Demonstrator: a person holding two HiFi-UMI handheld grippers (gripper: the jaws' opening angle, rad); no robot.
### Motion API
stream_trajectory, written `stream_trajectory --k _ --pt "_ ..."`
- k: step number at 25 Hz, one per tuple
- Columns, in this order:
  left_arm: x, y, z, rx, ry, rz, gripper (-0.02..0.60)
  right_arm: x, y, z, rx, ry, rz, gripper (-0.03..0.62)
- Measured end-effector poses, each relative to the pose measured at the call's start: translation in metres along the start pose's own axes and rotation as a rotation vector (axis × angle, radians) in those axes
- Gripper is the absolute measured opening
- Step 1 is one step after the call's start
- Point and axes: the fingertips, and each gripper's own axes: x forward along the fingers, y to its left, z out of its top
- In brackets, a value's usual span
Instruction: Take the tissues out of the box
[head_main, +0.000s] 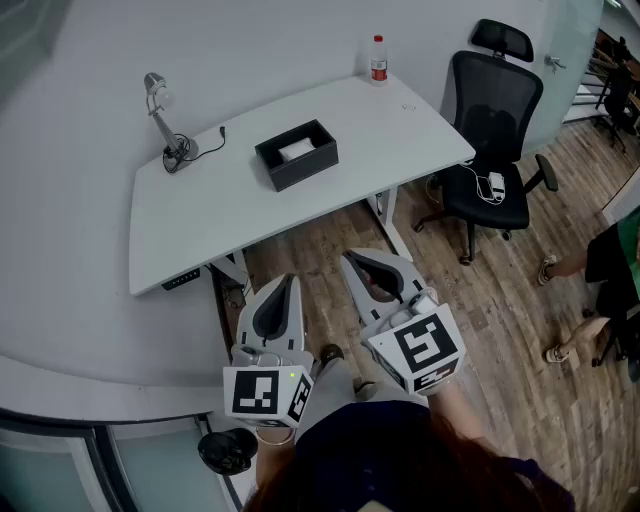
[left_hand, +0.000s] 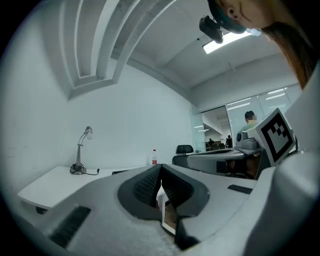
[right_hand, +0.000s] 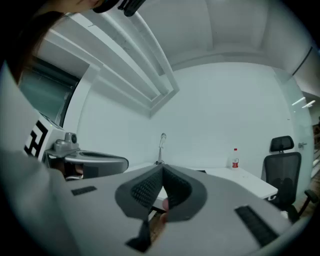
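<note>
I am holding the left gripper (head_main: 288, 279) and the right gripper (head_main: 353, 259) level, side by side and well short of the table (head_main: 200, 215), probably because I am only lining up the approach. Both are pinched together, with nothing between the jaws. The black box (head_main: 308, 172) is sitting open mid-table, and the white tissues (head_main: 296, 150) are lying inside it.

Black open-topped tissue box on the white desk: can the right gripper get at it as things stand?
Probably not yet: the right gripper hangs short of the white desk, jaws together. Nothing stands between it and the black tissue box, though.
</note>
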Motion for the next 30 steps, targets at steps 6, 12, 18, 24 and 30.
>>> stream_trajectory --k 6,12,18,24,30 --pt "-0.002 -0.004 0.000 0.004 -0.006 -0.005 0.025 -0.008 -0.003 0.009 0.044 -0.065 -0.007 0.018" --pt "0.005 0.001 0.001 0.007 -0.008 -0.013 0.025 -0.002 -0.004 0.010 0.042 -0.069 -0.005 0.018" --pt "0.014 0.018 0.000 0.003 -0.006 -0.010 0.025 0.014 -0.004 0.011 0.048 -0.076 0.018 0.018" --pt "0.029 0.040 -0.003 -0.005 0.001 -0.009 0.025 0.040 -0.005 0.012 -0.008 -0.061 -0.001 0.018" --pt "0.044 0.063 -0.004 -0.008 0.001 -0.012 0.025 0.068 -0.010 0.011 -0.010 -0.039 -0.007 0.018"
